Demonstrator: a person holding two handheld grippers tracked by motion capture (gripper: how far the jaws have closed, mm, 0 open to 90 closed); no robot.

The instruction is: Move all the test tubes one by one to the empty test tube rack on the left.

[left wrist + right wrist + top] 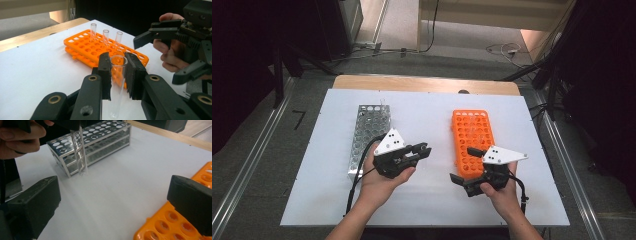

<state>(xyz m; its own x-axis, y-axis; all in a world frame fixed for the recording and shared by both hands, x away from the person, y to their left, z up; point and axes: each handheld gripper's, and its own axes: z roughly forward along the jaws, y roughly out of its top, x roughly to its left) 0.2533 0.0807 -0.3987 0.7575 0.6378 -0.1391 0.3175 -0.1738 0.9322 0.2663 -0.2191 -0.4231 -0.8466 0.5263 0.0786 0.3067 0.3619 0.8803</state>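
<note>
1. A clear glass test tube (117, 82) hangs upright, clamped between the two black pads of the left tool (117, 75). Its open mouth stands just above the pads and its rounded bottom hangs below them, over the tabletop.
2. In the right gripper view the same tube (81, 152) shows just in front of the near corner of a metal rack (100, 138). Whether its tip touches the surface cannot be told.
3. In the high view the left tool (422, 150) sits between the two racks, near the middle of the tabletop, held by the person's left hand (384, 182).
4. The right tool (464, 165) has its jaws spread wide apart with nothing between them. It hovers at the near left corner of an orange rack (472, 137), held by the right hand (499, 192).
5. Three more clear tubes (105, 37) stand upright in holes of the orange rack, toward its far end.
6. The metal rack lies left of centre and the orange rack right of centre, well apart, with a bare strip between them.
7. The tabletop (432, 200) is a flat white sheet with a wooden edge (422, 84) at the far side. Its near part is open around both hands.
8. Beyond it lie grey floor (452, 60), loose cables and dark stands at both sides.
</note>
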